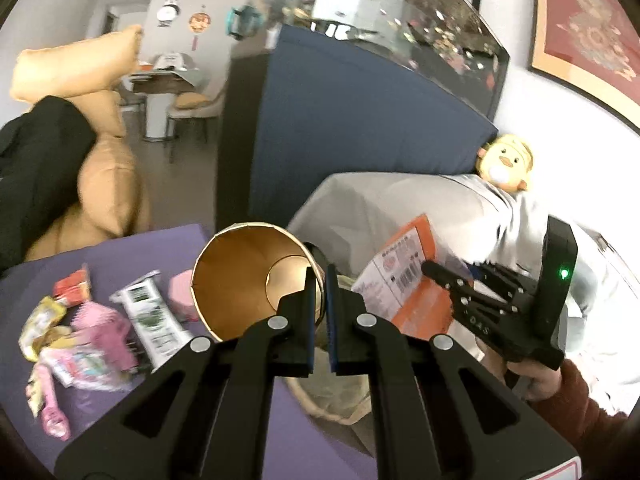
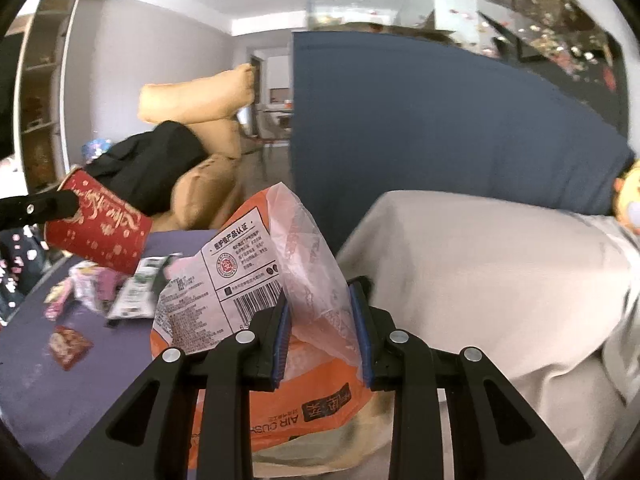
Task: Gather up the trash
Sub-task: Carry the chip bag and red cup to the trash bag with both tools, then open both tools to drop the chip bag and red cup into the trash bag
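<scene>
Meanwhile left jaws pinch a paper cup [image 1: 256, 276], right jaws clamp an orange bag [image 2: 280, 280]; wrappers [image 1: 100, 320] litter the purple table [image 1: 248, 420].

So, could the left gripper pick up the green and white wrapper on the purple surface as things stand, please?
Probably not yet: the left gripper is shut on the paper cup, so its jaws are taken. The green and white wrapper itself lies uncovered just beside it, among other scraps.
</scene>
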A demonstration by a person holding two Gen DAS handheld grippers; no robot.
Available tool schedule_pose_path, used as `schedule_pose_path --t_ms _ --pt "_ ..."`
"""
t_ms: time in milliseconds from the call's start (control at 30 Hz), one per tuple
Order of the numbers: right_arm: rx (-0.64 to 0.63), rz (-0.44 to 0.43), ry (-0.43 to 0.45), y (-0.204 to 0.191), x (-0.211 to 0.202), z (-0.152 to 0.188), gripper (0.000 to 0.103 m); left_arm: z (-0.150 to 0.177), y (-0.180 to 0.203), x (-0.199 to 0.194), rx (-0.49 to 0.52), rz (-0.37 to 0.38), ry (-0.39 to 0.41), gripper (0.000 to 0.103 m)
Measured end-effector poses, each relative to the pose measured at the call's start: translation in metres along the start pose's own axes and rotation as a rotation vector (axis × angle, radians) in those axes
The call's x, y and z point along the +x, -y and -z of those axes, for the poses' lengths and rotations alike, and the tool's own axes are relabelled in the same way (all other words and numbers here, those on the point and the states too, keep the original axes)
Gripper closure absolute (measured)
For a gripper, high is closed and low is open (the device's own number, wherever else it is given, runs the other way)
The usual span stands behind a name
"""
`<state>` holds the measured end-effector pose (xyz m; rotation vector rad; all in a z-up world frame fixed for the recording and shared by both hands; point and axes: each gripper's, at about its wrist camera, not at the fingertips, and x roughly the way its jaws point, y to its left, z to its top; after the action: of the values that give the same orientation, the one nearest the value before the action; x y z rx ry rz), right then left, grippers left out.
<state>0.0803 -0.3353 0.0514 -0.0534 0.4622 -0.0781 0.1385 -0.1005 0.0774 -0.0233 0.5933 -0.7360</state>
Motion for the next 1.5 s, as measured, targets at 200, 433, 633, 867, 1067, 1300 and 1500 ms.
schedule_pose_path --t_ms 200,433,633,867,1067,1300,1500 --pt "-0.144 0.160 0.034 0.004 0.032 -0.013 0.076 0.000 -0.003 0.038 -0.050 0.039 -0.041 0.099" --pt "-0.213 0.131 -0.036 -0.027 0.093 0.016 0.076 0.012 -0.036 0.058 -0.143 0.042 -0.090 0.099" --pt "-0.170 0.003 -0.205 -0.042 0.125 0.059 0.076 0.021 -0.054 0.063 -0.173 0.026 -0.107 0.099" --pt "-0.043 -0.141 -0.288 -0.039 0.124 0.074 0.076 0.027 -0.056 0.074 -0.188 0.039 -0.128 0.099" --pt "0.046 -0.163 -0.198 -0.015 0.105 0.057 0.053 0.029 -0.052 0.082 -0.193 0.061 -0.153 0.099" --pt "0.047 -0.105 -0.143 0.004 0.074 0.044 0.045 0.029 -0.043 0.094 -0.190 0.092 -0.177 0.099" --pt "0.087 -0.037 -0.124 0.031 0.051 0.047 0.045 0.030 -0.030 0.110 -0.186 0.145 -0.213 0.099"
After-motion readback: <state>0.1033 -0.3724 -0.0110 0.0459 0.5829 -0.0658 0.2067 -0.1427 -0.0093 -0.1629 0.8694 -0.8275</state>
